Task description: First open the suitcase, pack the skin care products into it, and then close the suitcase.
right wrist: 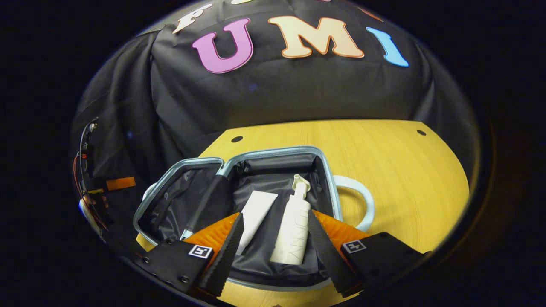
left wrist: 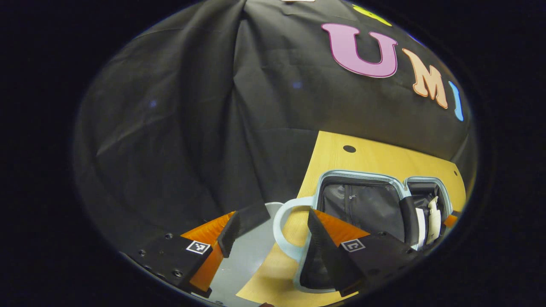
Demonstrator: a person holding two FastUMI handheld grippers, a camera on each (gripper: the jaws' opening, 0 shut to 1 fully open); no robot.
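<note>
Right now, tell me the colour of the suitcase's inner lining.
Dark grey to black; the lining shows best in the right gripper view.

Draped black cloth wall [right wrist: 273,94], light wooden table [right wrist: 396,162], dim surroundings

**Both tongs parted, nothing gripped**

In the left gripper view the left tongs [left wrist: 273,232] point forward and slightly down, fingers [left wrist: 241,226] spread wide with nothing between them. In the right gripper view the right tongs [right wrist: 275,238] tilt down, also spread wide and gripping nothing. At that view's left edge part of the other tongs shows, too dim to judge
</note>
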